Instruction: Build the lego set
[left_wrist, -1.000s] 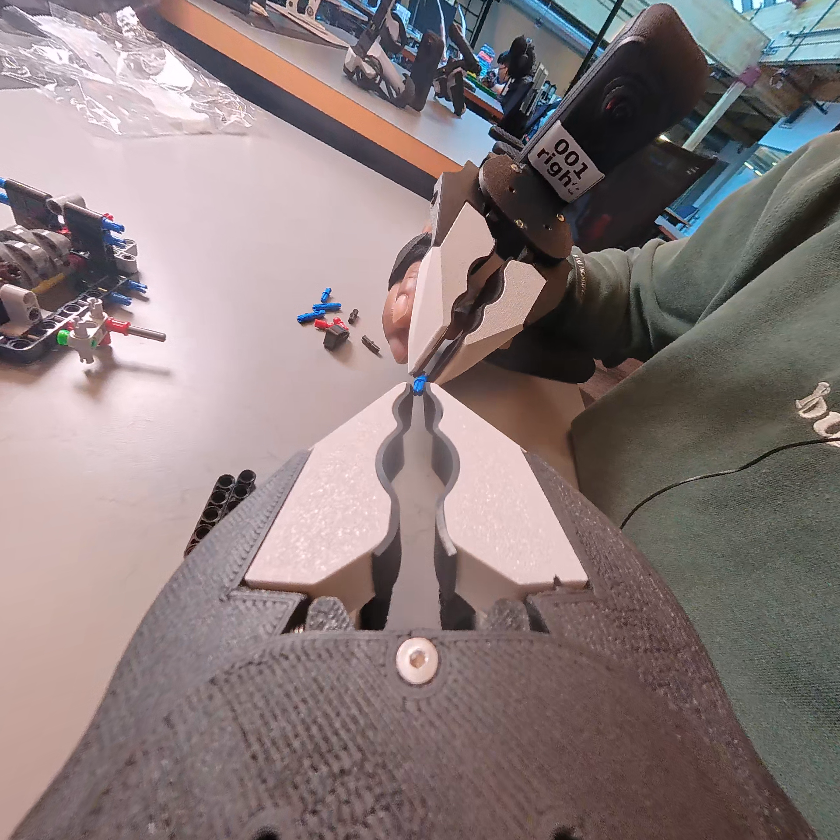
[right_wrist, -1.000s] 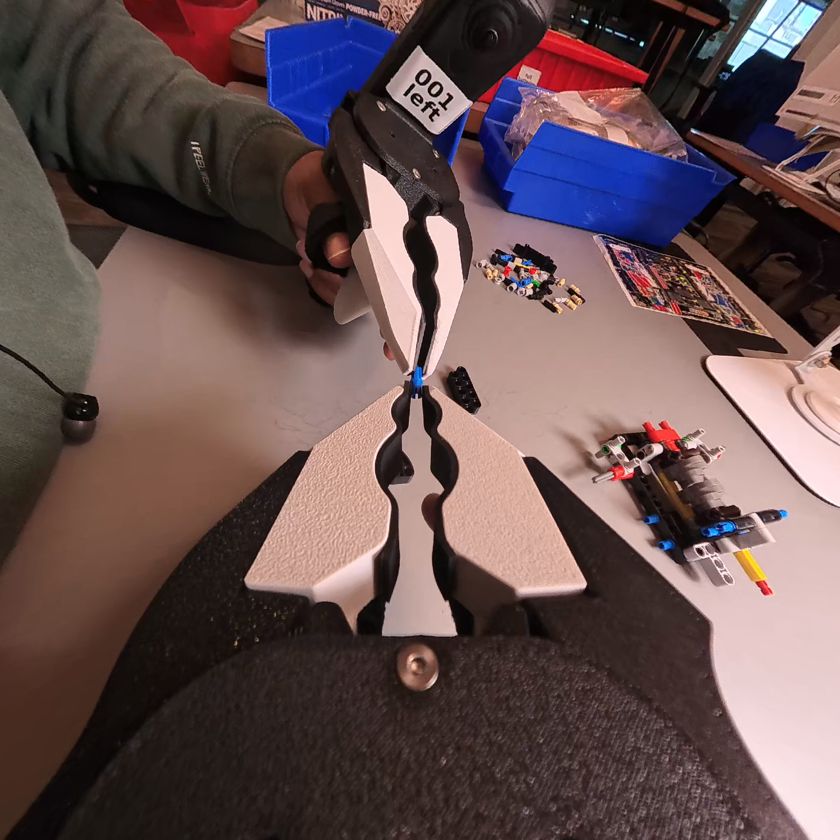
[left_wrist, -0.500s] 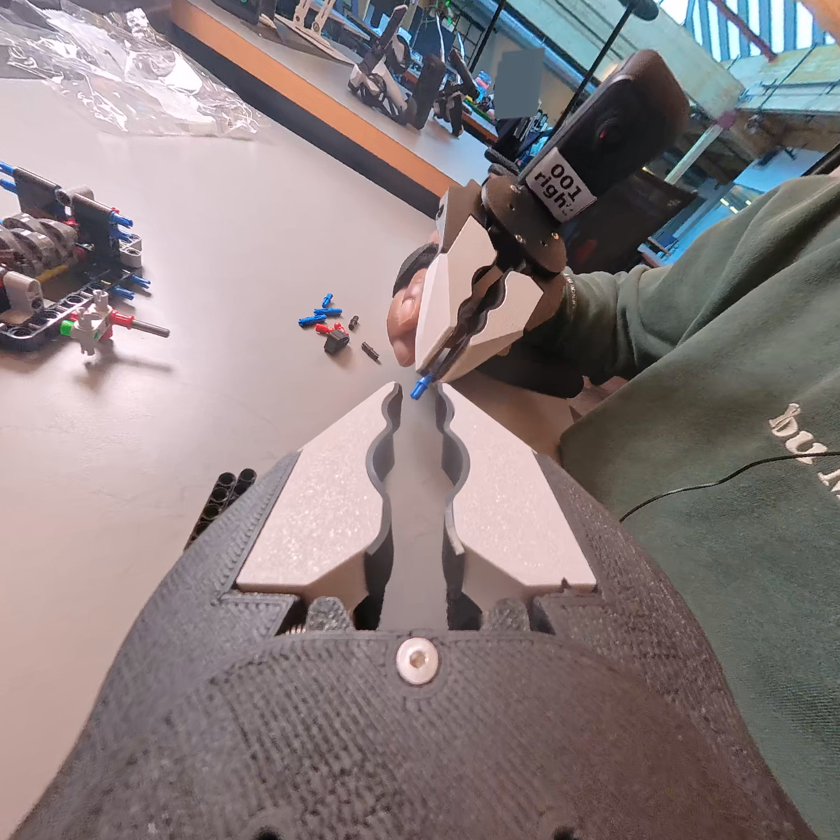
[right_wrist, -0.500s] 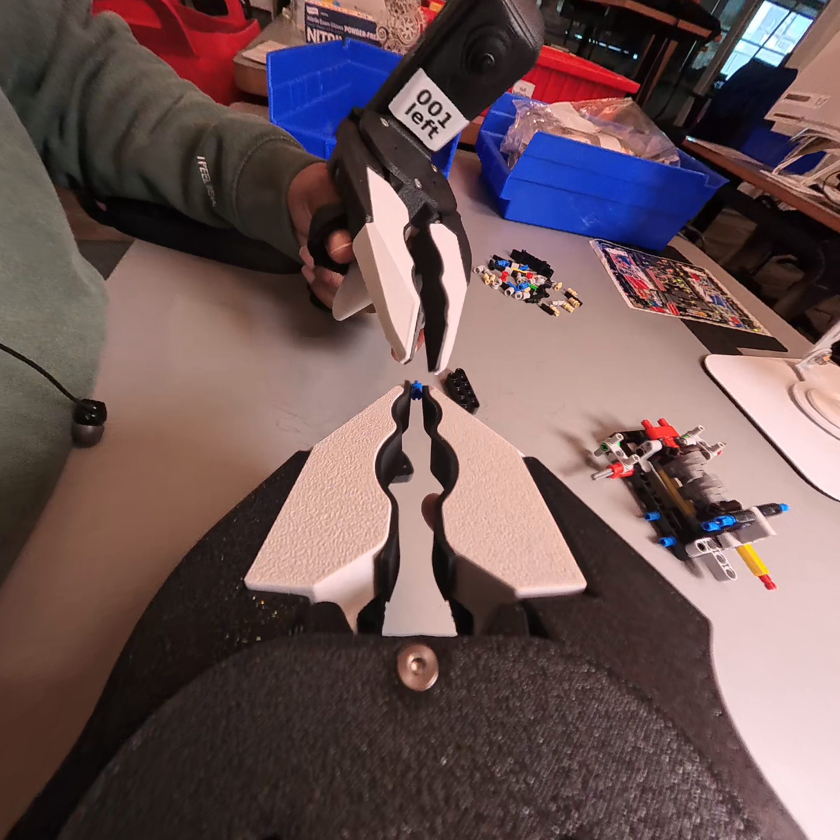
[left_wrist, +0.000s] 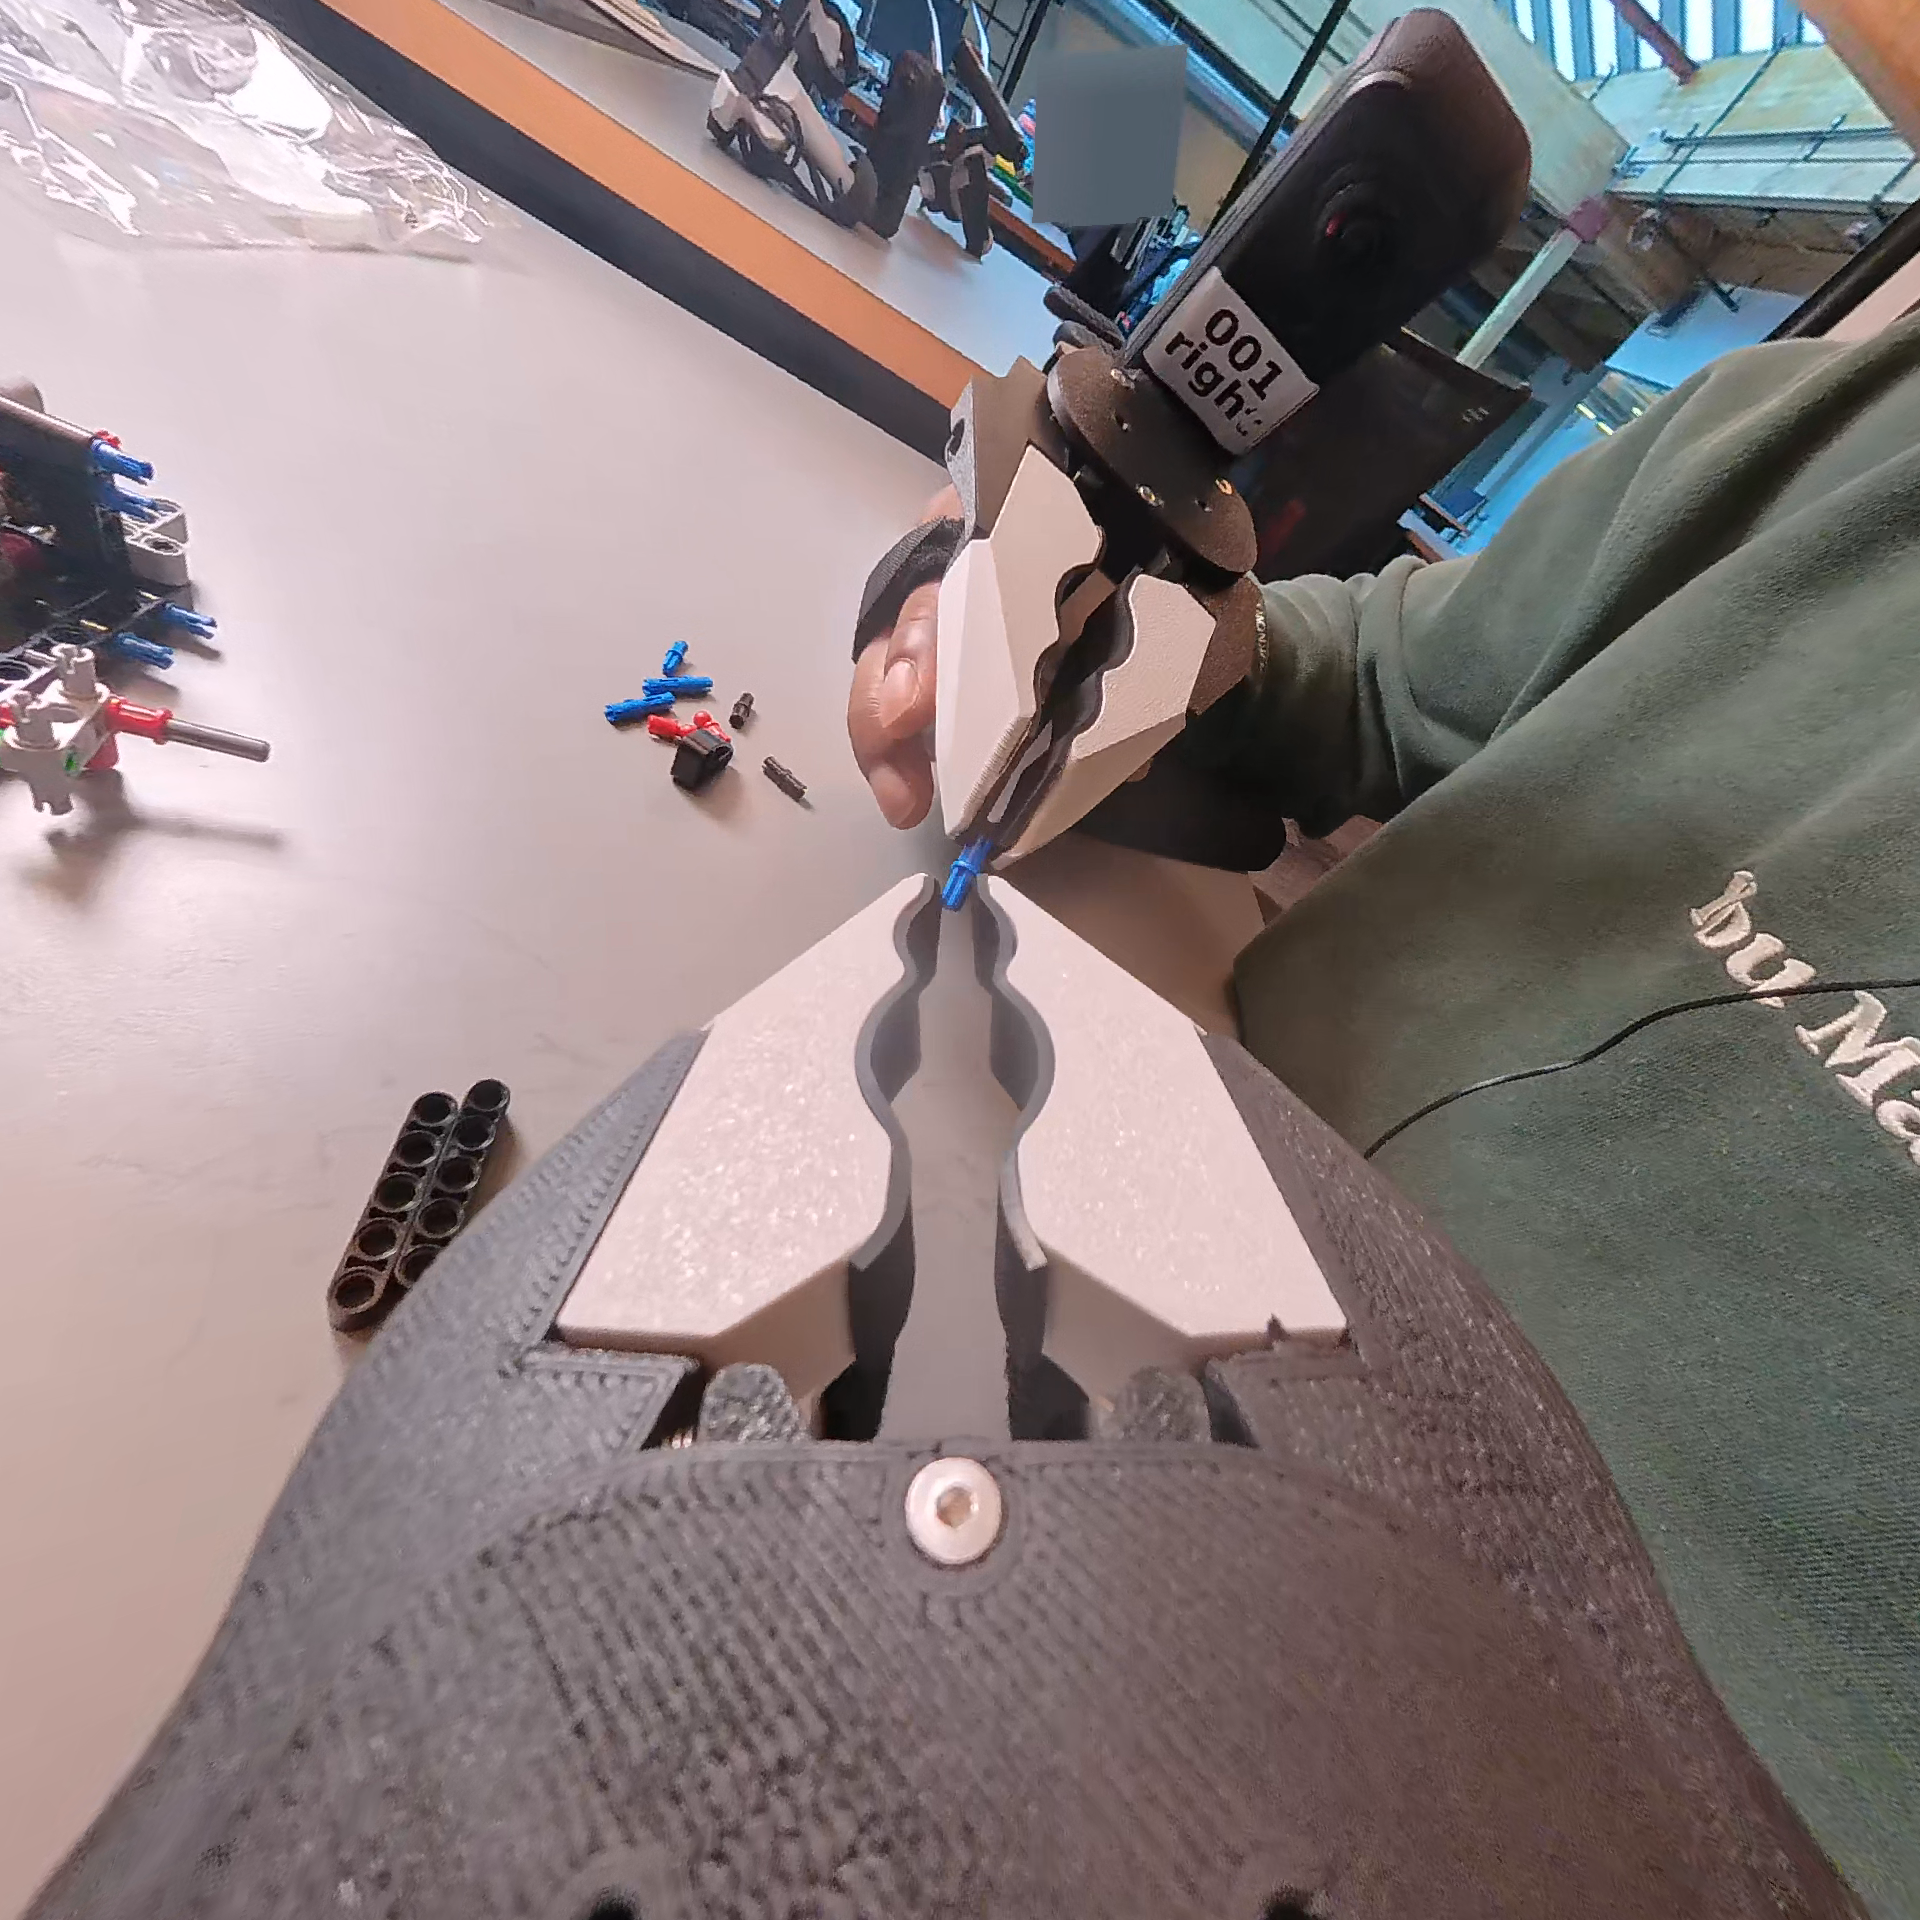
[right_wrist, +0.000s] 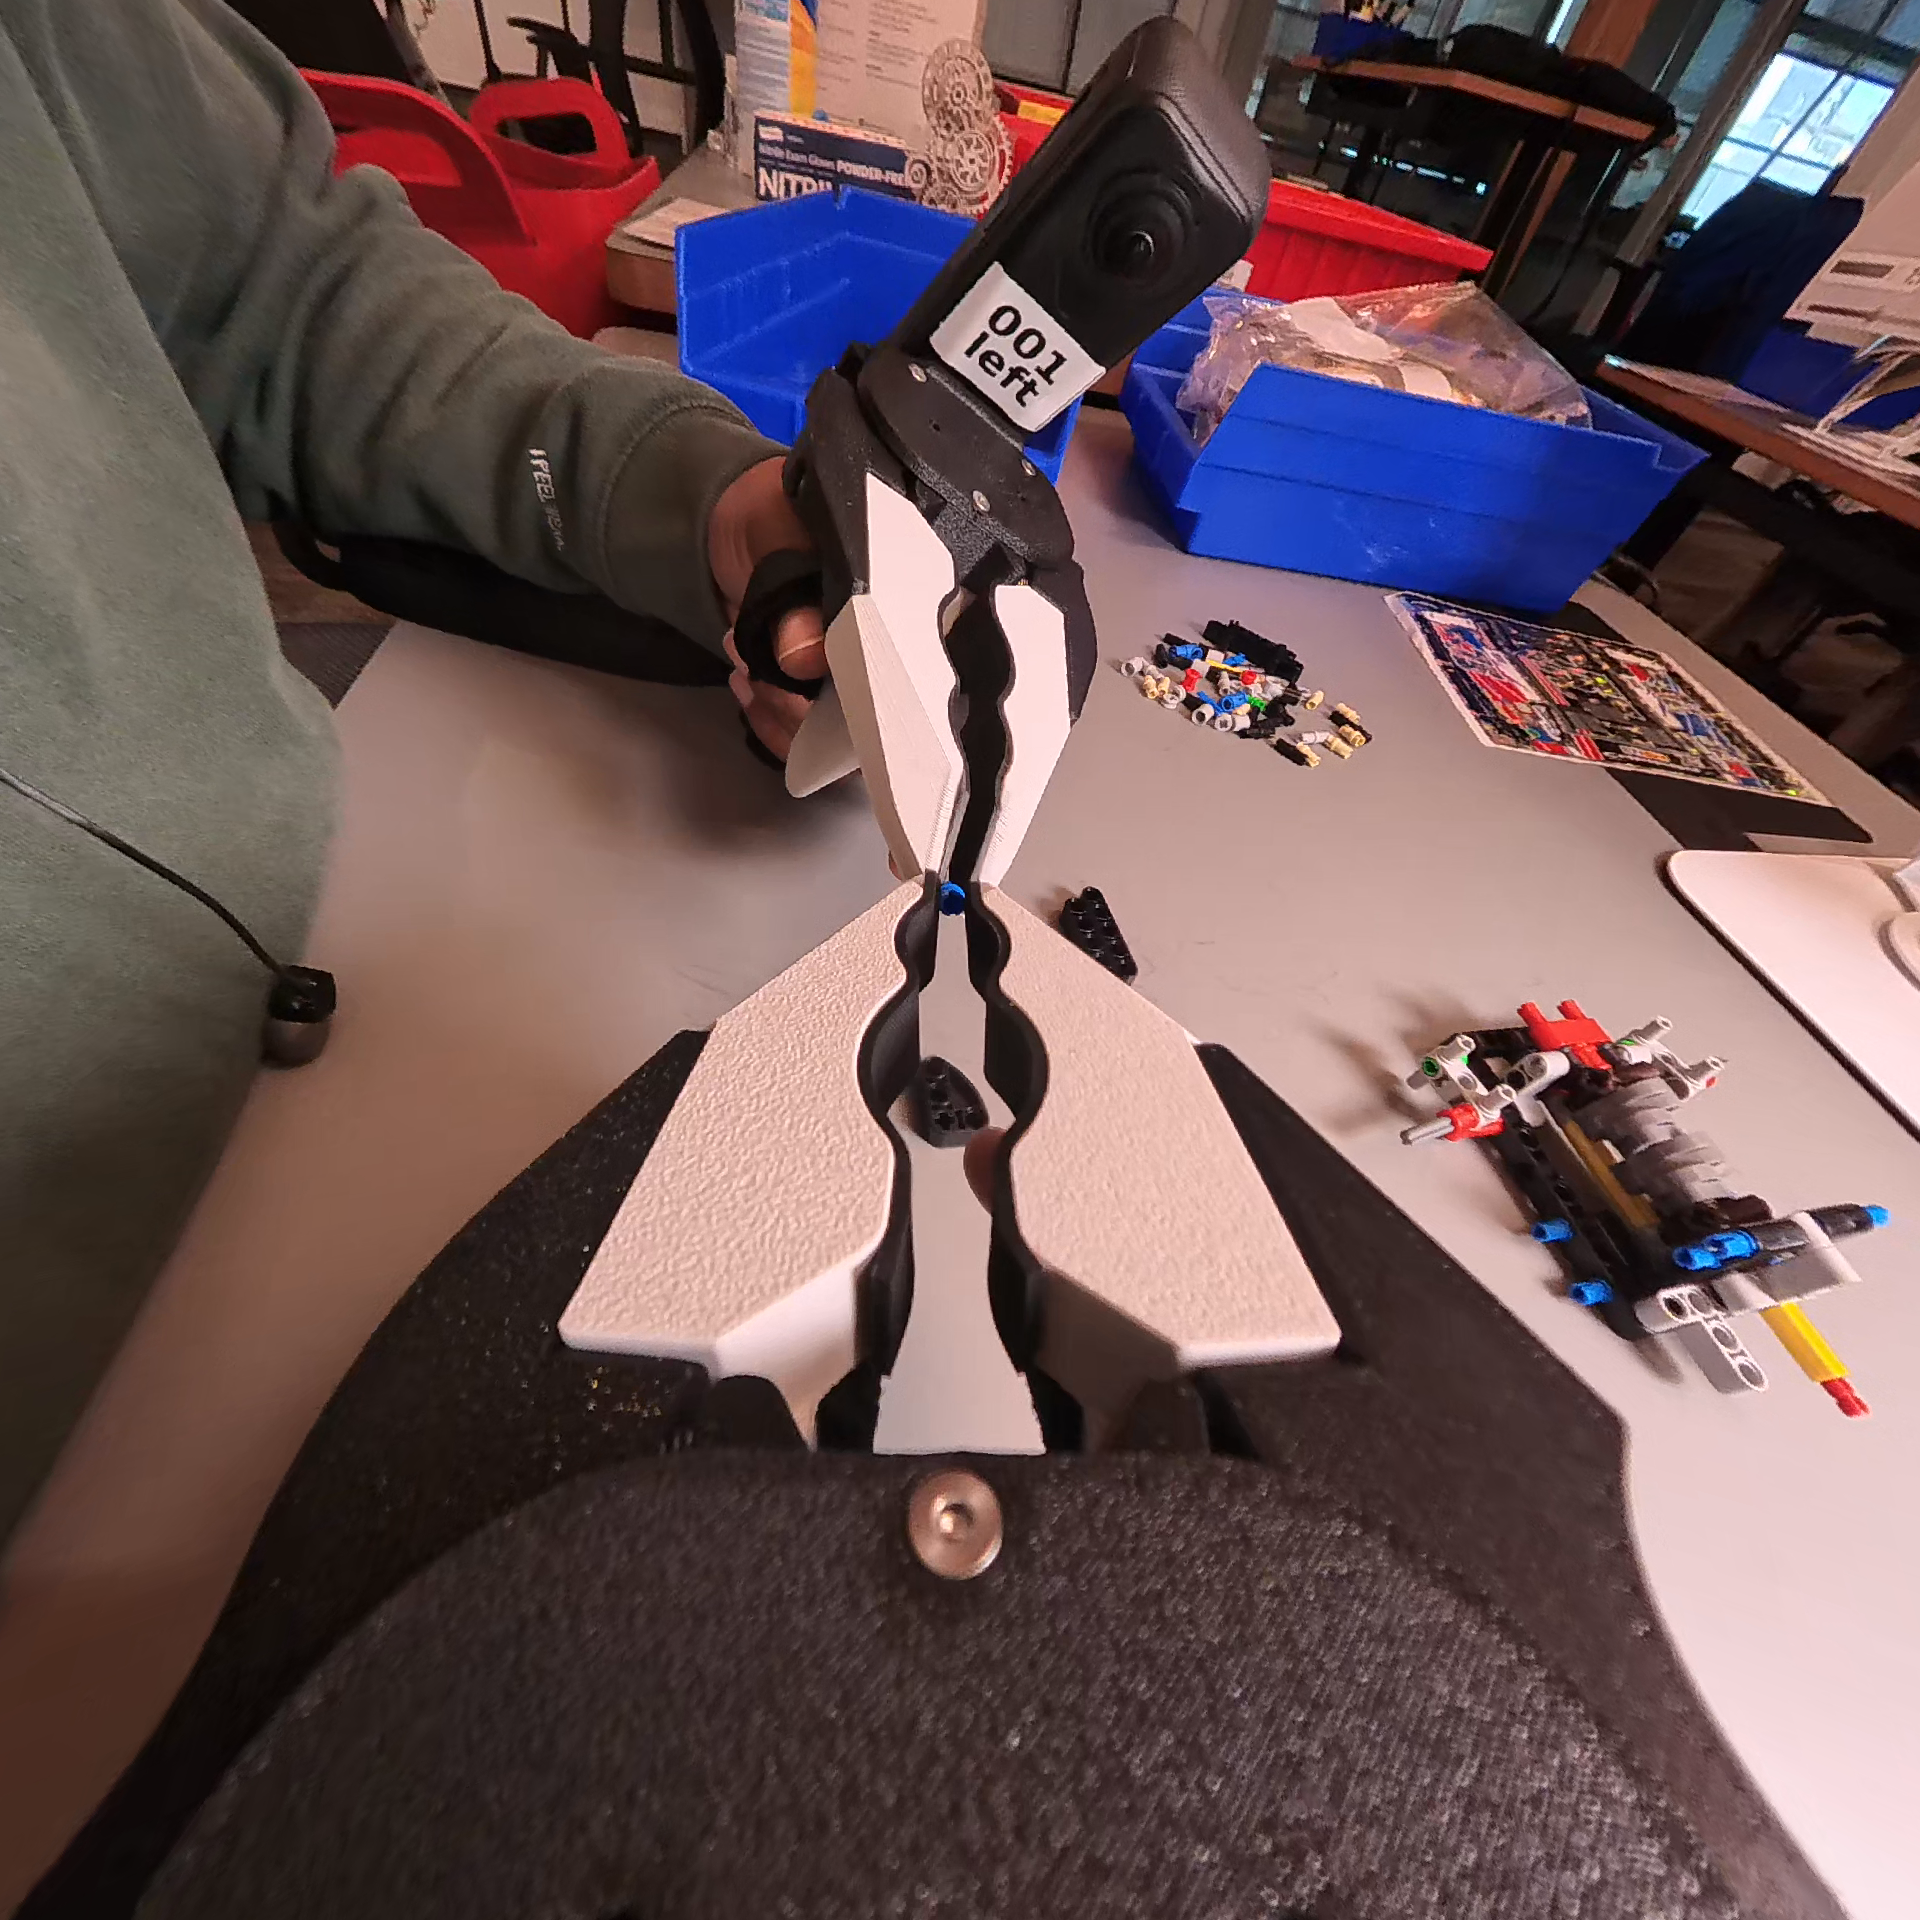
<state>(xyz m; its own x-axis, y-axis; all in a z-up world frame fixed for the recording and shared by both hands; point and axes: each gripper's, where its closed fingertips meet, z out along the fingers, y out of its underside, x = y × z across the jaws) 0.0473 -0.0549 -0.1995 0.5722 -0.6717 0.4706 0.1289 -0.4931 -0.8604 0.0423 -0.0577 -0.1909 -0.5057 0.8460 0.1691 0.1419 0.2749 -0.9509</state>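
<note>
Right claw (right_wrist: 948, 902) pinching blue pin (right_wrist: 948, 898) — left claw (left_wrist: 951, 891) parted, just beside

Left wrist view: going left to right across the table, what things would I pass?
Half-built model → black beams → loose pins → blue pin in the right gripper → green sleeve.

blue bins (right_wrist: 1392, 488), red bin (right_wrist: 561, 229), clear plastic bag (left_wrist: 208, 135)
</note>
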